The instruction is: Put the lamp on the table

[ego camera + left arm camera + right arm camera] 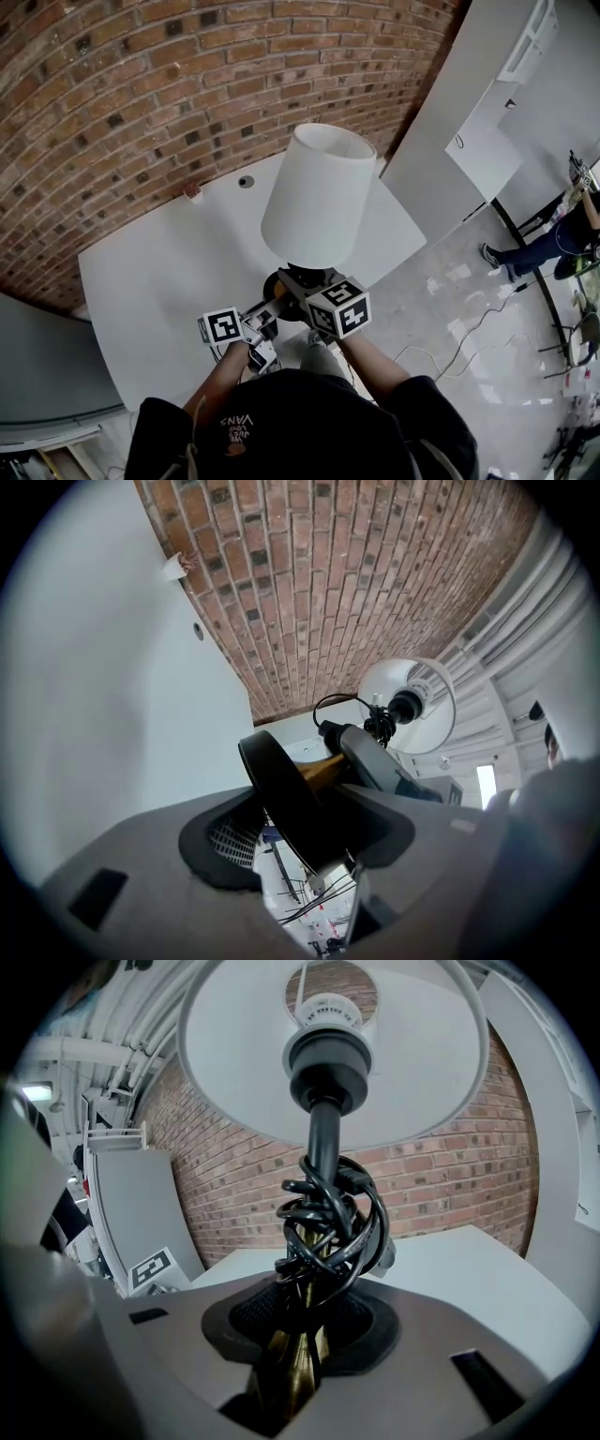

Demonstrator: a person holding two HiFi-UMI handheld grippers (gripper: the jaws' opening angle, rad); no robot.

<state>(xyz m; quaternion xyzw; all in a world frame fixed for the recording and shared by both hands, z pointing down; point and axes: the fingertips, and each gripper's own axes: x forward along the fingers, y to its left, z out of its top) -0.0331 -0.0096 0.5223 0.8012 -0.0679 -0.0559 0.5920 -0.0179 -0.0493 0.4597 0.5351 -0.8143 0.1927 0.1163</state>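
White-shaded lamp [317, 197] carried at the near edge of the white surface [159, 272], which stands against the brick wall [141, 94]. Left tool [305, 836] is clamped across the lamp's black disc base [281, 780]. Right tool [309, 1335] is closed on the brass stem [291, 1382], just below the black cord [333, 1222] coiled round it.

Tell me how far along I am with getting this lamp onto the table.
Done: the white-shaded, brass-stemmed lamp is lifted and at the near edge of the white table. In hand: the left gripper clamps its round black base, the right gripper the brass stem. Left: stand the tilted lamp on the tabletop, then let go.
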